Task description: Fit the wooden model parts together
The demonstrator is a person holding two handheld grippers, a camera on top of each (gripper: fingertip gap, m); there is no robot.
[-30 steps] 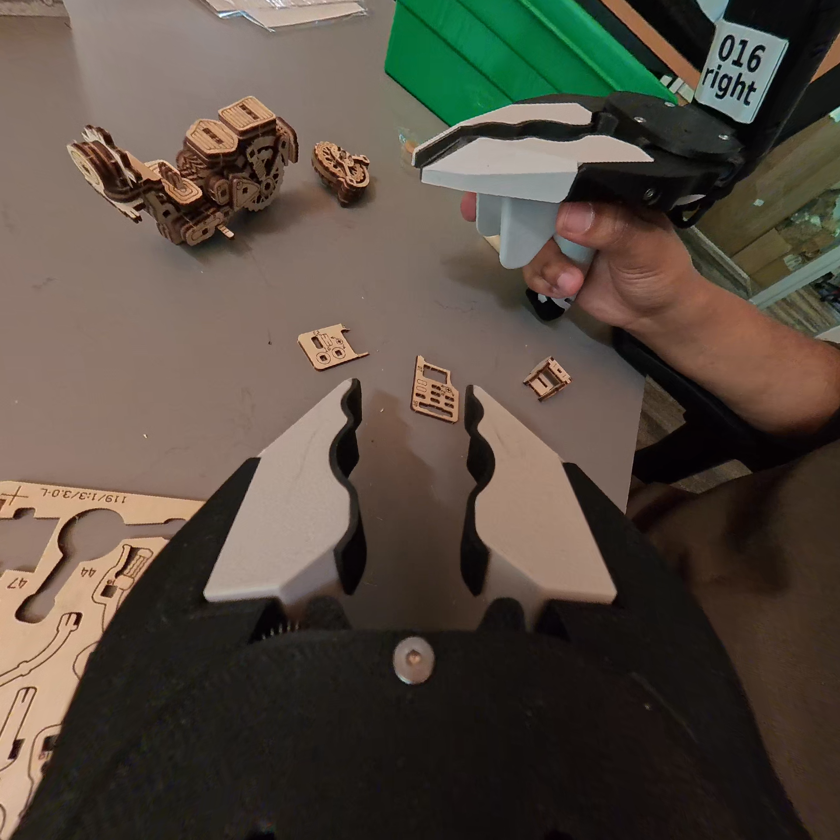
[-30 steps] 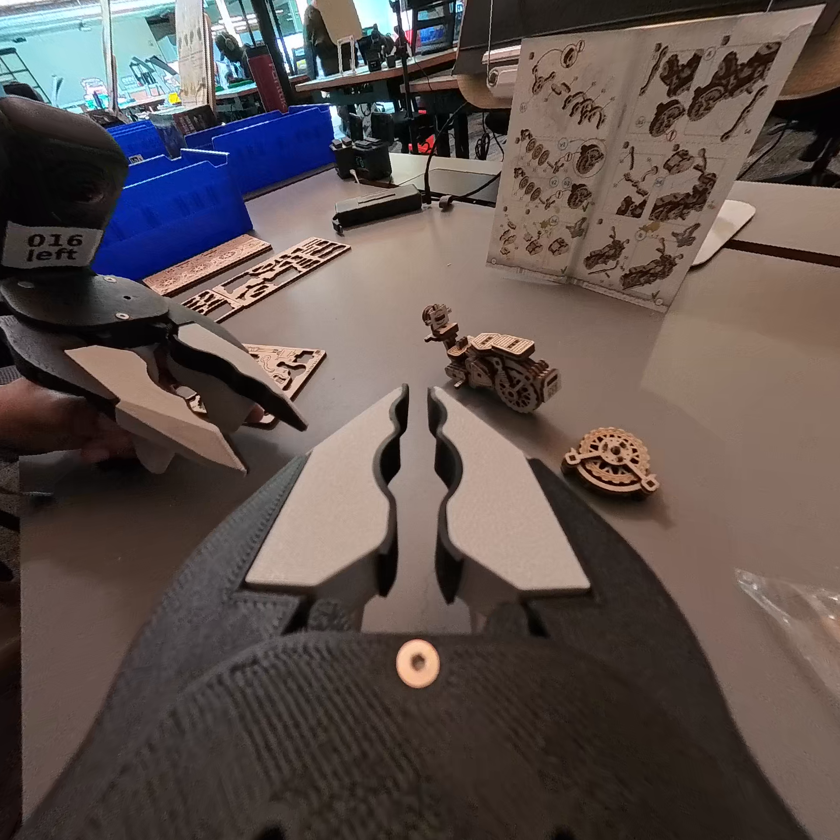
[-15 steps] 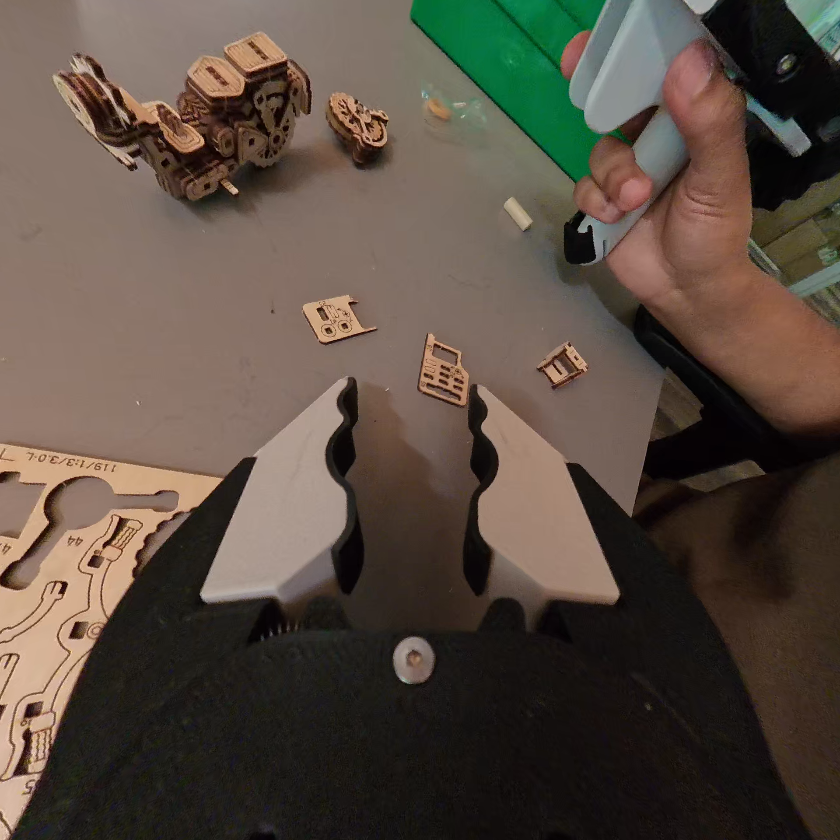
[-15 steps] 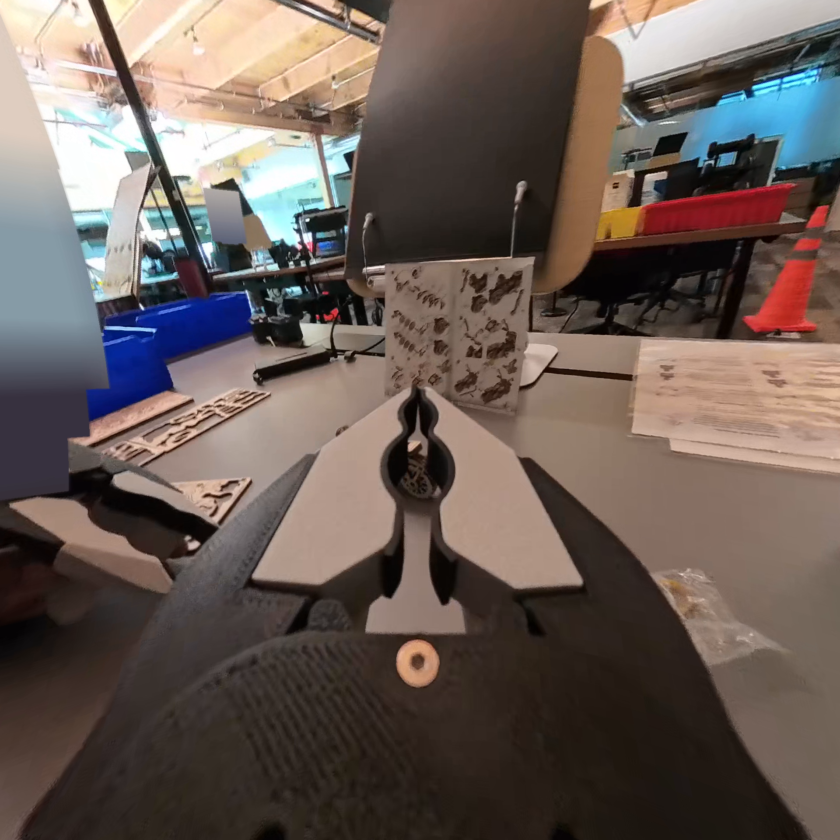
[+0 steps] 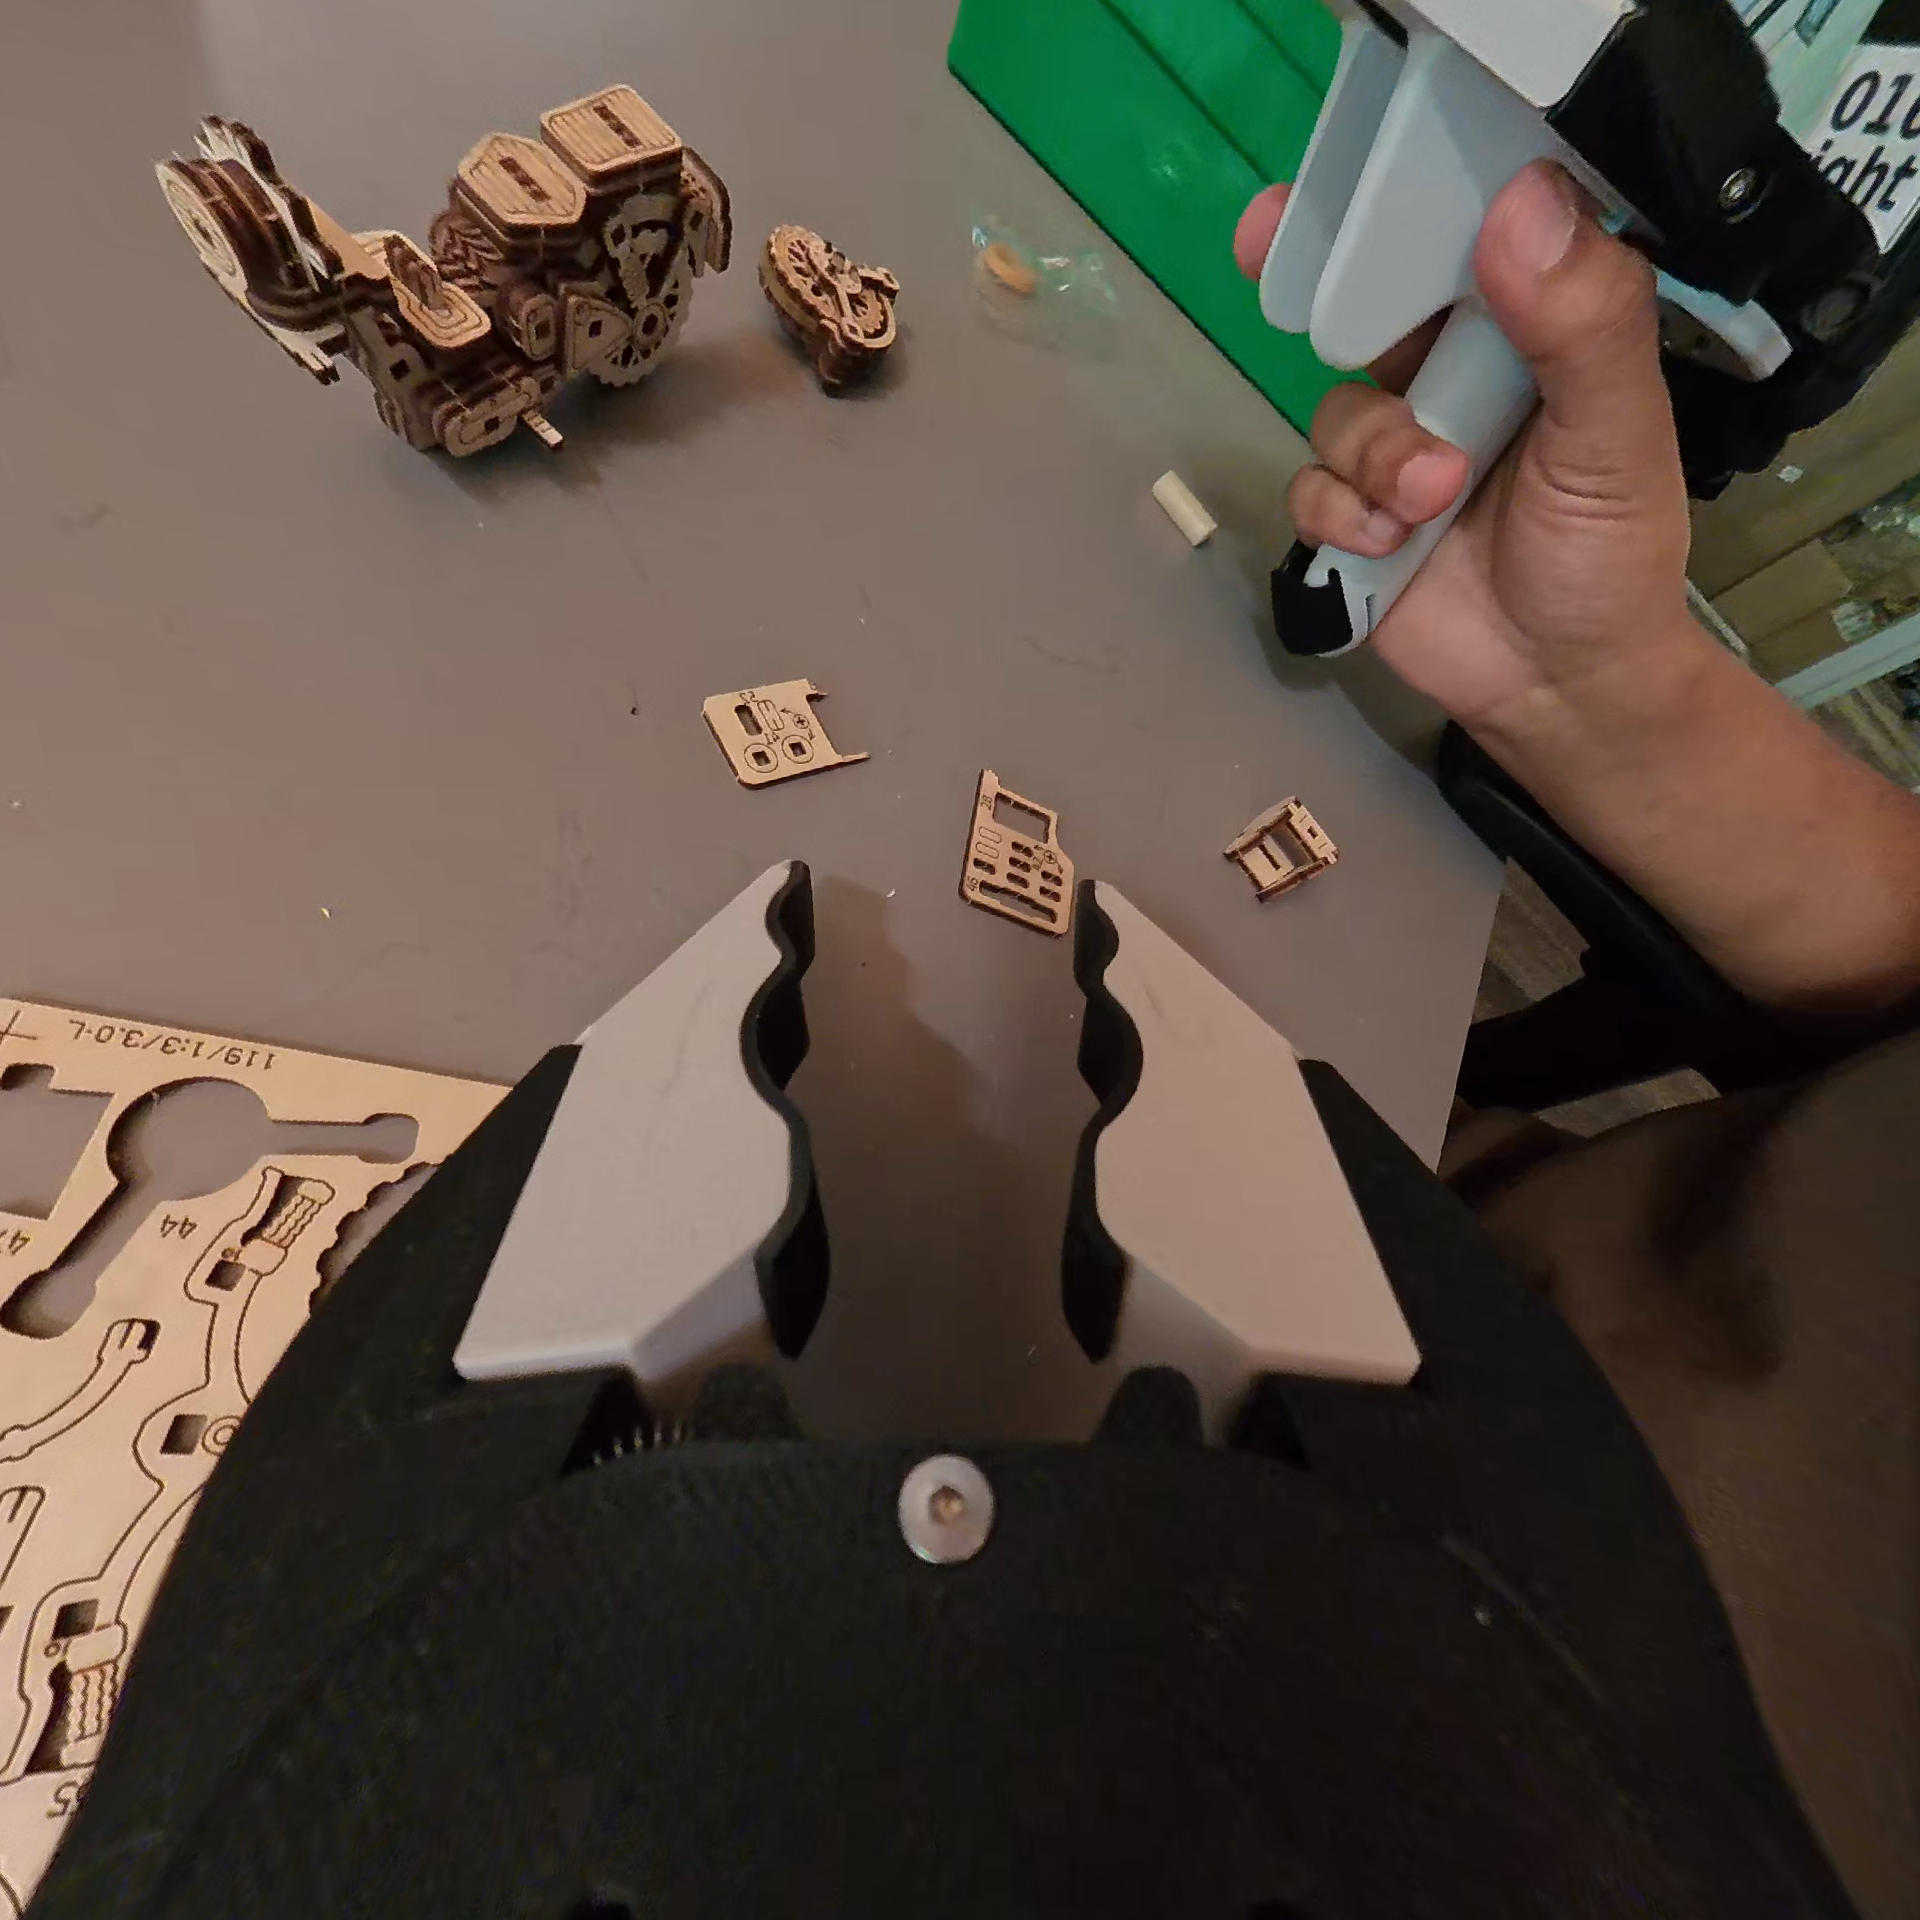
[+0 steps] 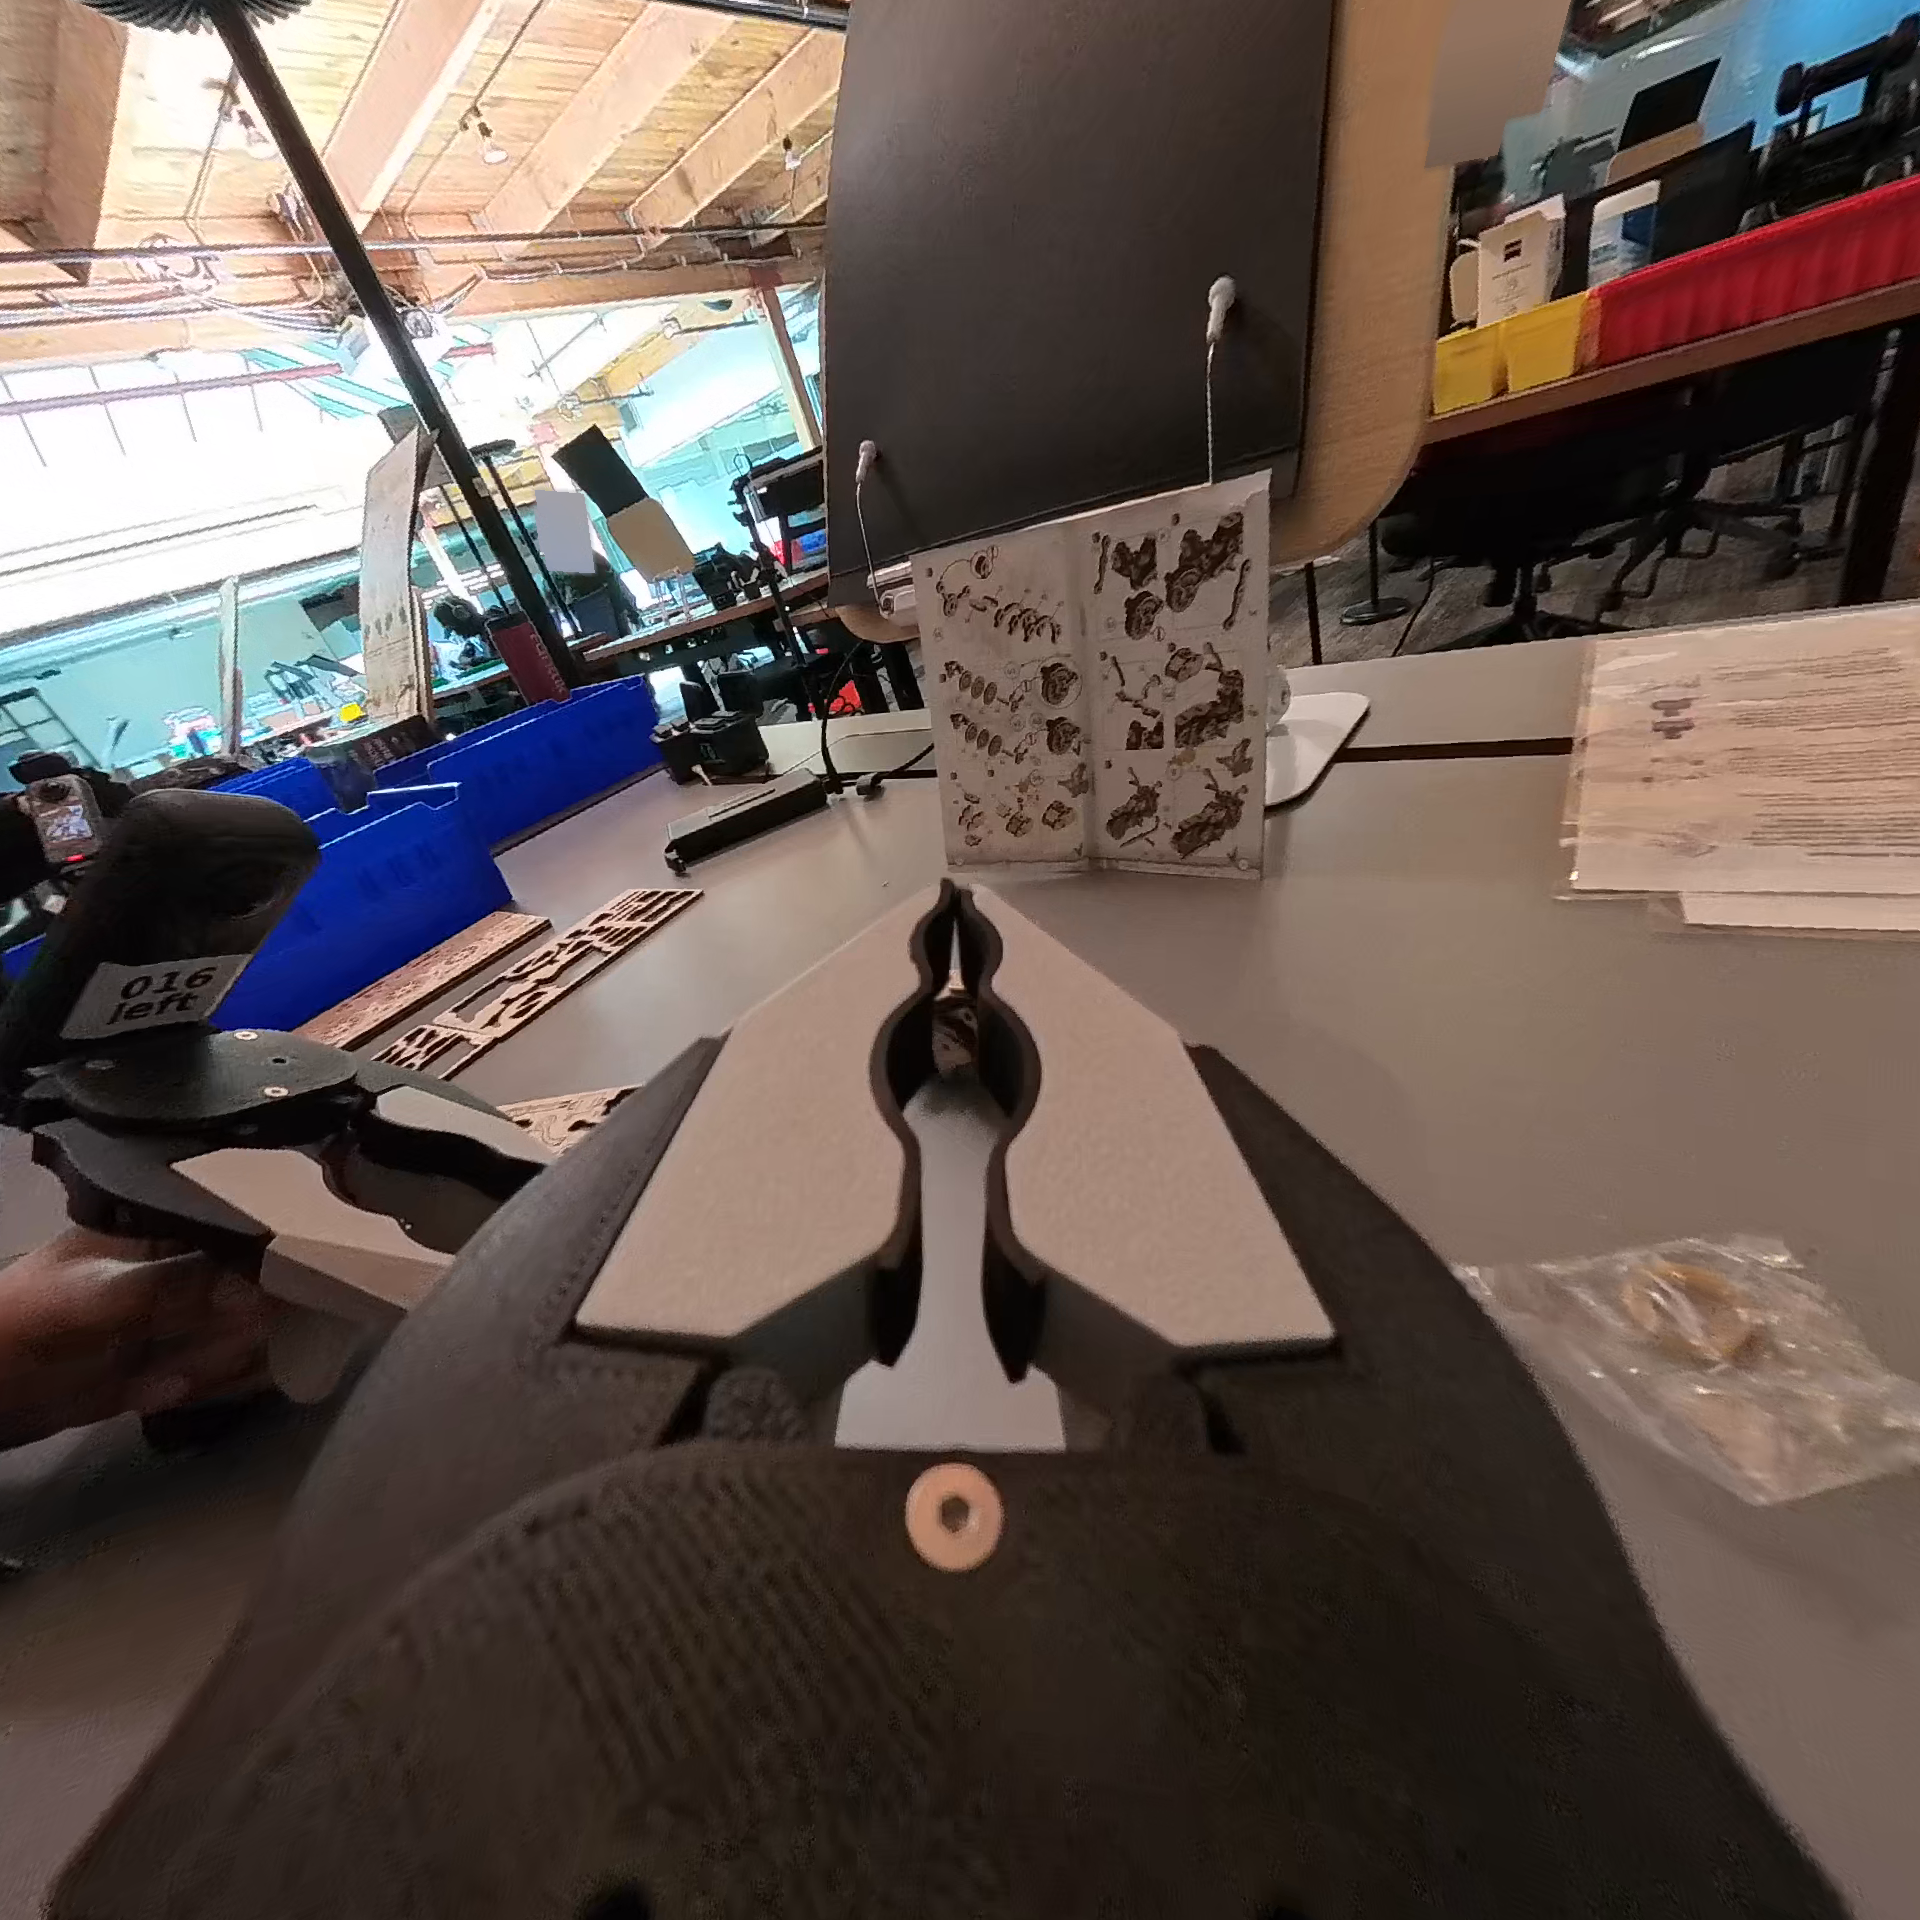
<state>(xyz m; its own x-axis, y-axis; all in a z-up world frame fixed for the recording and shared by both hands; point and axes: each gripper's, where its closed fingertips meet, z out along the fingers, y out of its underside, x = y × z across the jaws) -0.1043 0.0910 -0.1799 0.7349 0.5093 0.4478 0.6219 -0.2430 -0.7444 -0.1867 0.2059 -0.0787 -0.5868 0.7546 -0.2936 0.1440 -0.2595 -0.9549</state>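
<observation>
In the left wrist view my left gripper (image 5: pixel 940 894) is open and empty, low over the grey table (image 5: pixel 312 623). Just beyond its tips lie two flat wooden pieces, one on the left (image 5: pixel 781 732) and one by the right fingertip (image 5: pixel 1018 854), and a small assembled wooden box (image 5: pixel 1280 847). The part-built wooden motorcycle (image 5: pixel 457 281) and a separate wooden wheel (image 5: pixel 828 291) stand farther back. A hand holds the right gripper's handle (image 5: pixel 1455 312) up at the right. In the right wrist view my right gripper (image 6: pixel 951 904) is shut with nothing between its fingers, tilted up above the table.
A punched wooden parts sheet (image 5: pixel 156 1195) lies at the left, a green bin (image 5: pixel 1122 135) stands at the back. A white peg (image 5: pixel 1184 507) and a plastic bag (image 6: pixel 1683 1340) lie on the table. The instruction sheet (image 6: pixel 1101 707), blue bins (image 6: pixel 416 862) and papers (image 6: pixel 1745 748) stand beyond. The left gripper's tips are roughly 20 centimetres from the right gripper's. The separate wooden wheel (image 5: pixel 828 291) is closer to my right gripper, around 12 centimetres from its tips; the left tips are 20 centimetres off. Between my left fingertips and the part-built wooden motorcycle (image 5: pixel 457 281) there is roughly 12 centimetres.
My right gripper has closed and lifted away from the table, tilting upward. My left gripper has stayed open and barely moved over the flat pieces.
</observation>
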